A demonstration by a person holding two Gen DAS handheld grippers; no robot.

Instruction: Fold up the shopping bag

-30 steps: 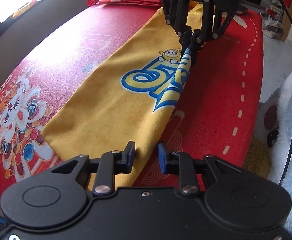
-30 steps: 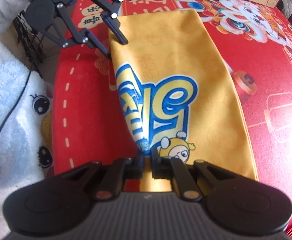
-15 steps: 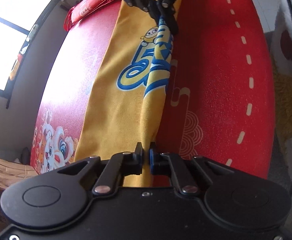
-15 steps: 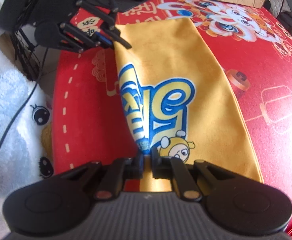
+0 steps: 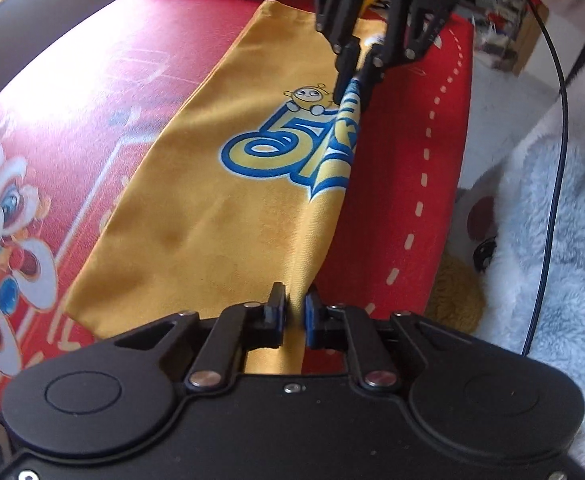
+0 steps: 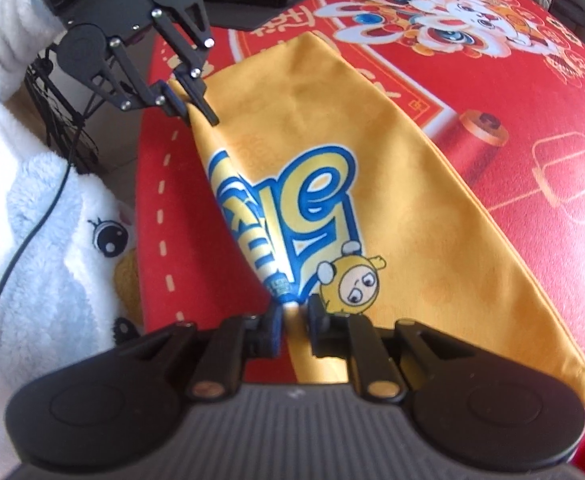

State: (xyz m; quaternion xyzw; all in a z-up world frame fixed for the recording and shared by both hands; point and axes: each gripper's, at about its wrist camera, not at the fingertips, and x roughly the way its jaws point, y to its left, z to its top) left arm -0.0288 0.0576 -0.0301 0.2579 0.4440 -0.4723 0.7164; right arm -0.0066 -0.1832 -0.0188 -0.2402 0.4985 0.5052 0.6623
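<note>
Right wrist view: the yellow shopping bag (image 6: 372, 152) lies on the red mat (image 6: 532, 128), its near edge lifted by the right gripper (image 6: 294, 314) and left gripper (image 6: 192, 106) (jaws easing apart, cloth between). Next, likely, the edge is carried across.

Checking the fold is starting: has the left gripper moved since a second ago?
Yes. In the right wrist view the left gripper has shifted slightly toward the tablecloth's dashed border; its jaws are opening, yellow bag corner between them.
</note>
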